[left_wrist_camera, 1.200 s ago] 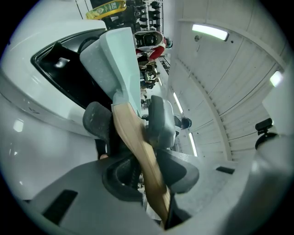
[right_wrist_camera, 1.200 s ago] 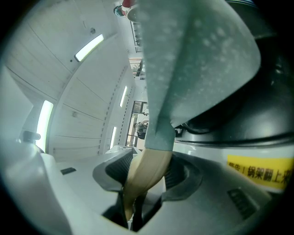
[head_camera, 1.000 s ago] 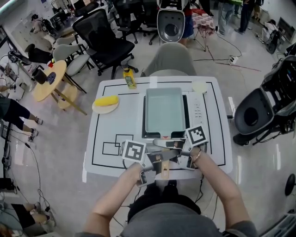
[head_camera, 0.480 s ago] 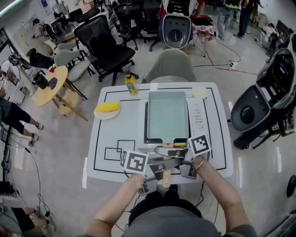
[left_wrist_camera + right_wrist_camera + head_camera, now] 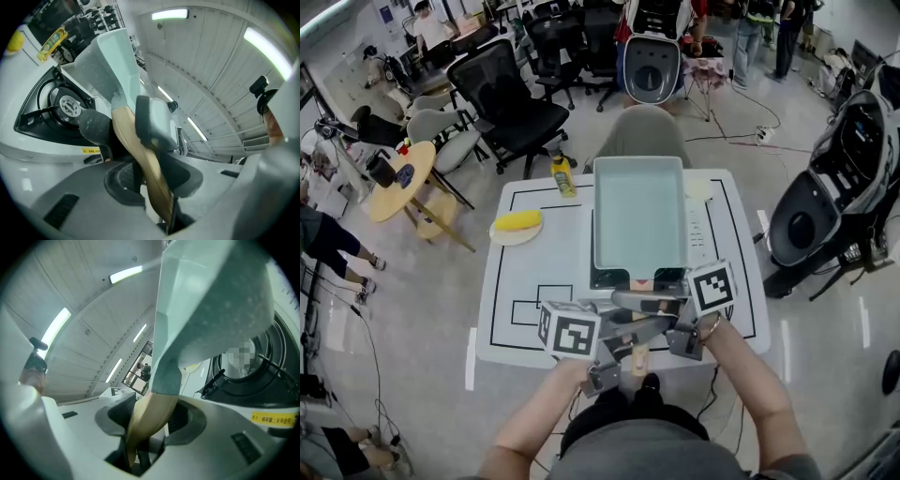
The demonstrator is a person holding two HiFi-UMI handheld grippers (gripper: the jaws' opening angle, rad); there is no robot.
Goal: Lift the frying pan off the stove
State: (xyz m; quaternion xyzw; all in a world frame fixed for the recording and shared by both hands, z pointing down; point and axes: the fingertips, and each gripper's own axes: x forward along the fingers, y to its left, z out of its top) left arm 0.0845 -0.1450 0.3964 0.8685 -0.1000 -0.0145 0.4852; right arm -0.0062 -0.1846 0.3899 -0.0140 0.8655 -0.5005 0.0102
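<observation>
The frying pan (image 5: 639, 211), a pale green rectangular one, hangs in the air over the stove (image 5: 700, 232). Both gripper views show its underside clear of the black burner grate. It is carried only by its wooden handle (image 5: 638, 357) at the near end. The left tool (image 5: 620, 354) is clamped on that handle partly closed, its pads pressing the wood from both sides. The right tool (image 5: 654, 317) grips the same handle closer to the pan body, its jaws somewhat wider apart but also tight on the wood.

The main risk appears to be leverage. The whole length of the pan reaches away from the two grips, so its weight pulls the far end down. The smooth wood could then turn or slide between the pads. If that happened, the far edge would likely drop back onto the grate and might knock the stove along the tabletop (image 5: 534, 272).

The two tools also sit just beside each other on a short handle. Moving them out of step could twist the handle or push one grip loose.

A sideways swing to the left could bring the pan toward the yellow bottle (image 5: 563, 174), though at present it is well apart.
</observation>
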